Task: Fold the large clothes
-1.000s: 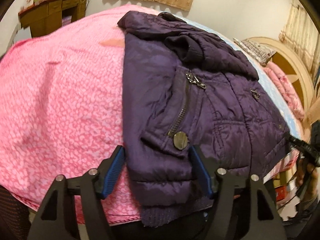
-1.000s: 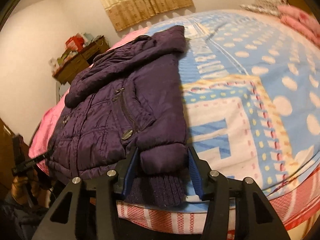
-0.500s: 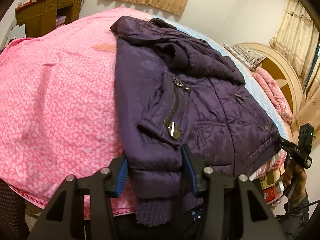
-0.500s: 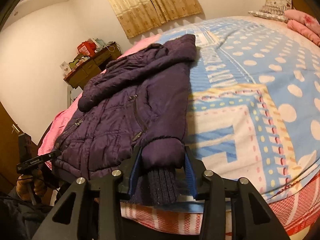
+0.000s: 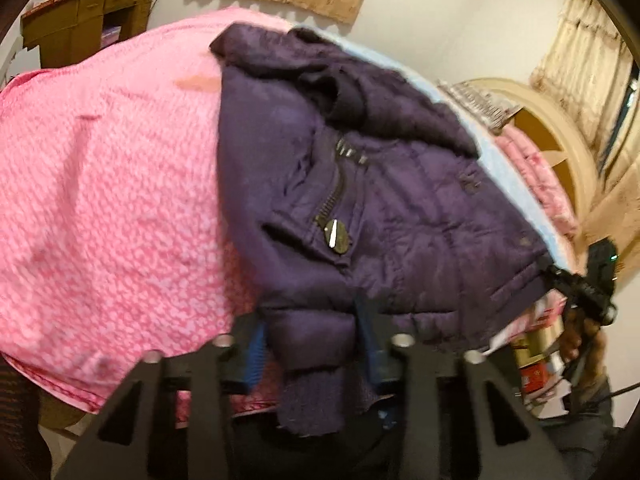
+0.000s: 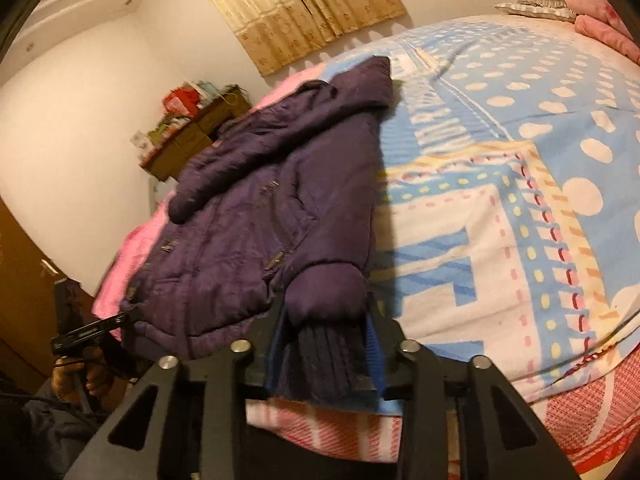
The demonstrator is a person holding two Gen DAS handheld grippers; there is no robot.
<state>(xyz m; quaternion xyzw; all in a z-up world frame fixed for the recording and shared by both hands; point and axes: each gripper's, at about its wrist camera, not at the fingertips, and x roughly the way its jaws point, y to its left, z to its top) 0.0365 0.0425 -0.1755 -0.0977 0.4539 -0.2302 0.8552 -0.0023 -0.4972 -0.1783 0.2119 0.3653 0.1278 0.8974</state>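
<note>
— Bedroom, lamplit: left tool (image 5: 312,340) and right tool (image 6: 324,348) have each closed from spread to pinching a hem corner of the purple jacket (image 5: 380,200).

— So the fold can start. Obstacles?

— Jacket lies across pink quilt (image 5: 100,200) and blue blanket (image 6: 520,160); folded sleeve (image 6: 280,136) may slip.

I am looking across a bed spread with a pink blanket (image 5: 100,200) and a blue dotted sheet (image 6: 520,128). Beige curtains (image 6: 304,8) are hanging on the white wall (image 6: 80,92), a cluttered wooden desk (image 5: 84,12) is standing beyond, and a curved wooden headboard (image 5: 556,136) is rising beside pink bedding.
</note>
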